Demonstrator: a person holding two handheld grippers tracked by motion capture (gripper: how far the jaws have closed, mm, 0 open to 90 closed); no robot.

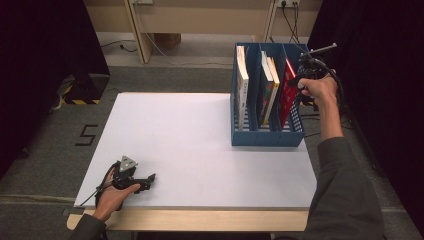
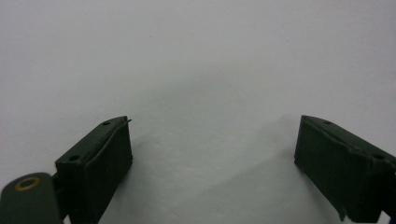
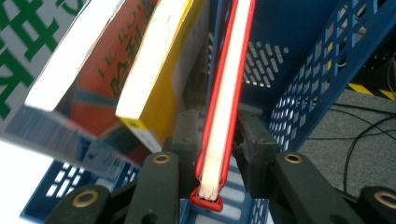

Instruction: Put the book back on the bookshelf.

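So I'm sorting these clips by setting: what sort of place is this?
Probably a lab or recording bay, not a home or office. A bare white table stands between black curtains, a floor marker reading 5 lies beside it, and the sole prop is a blue file rack holding books.

Right tool has its two black jaws either side of the red book, edge-on, white pages facing the camera, red cover wrapping the bottom corner. Left jaw sits right against the cover; the right one looks to be touching too, can't quite tell how tight. Book stands in the blue rack, in the slot by the perforated side wall. Next slot over has a yellow book and an orange book, both tilted. Grey floor with black cables off to the right.
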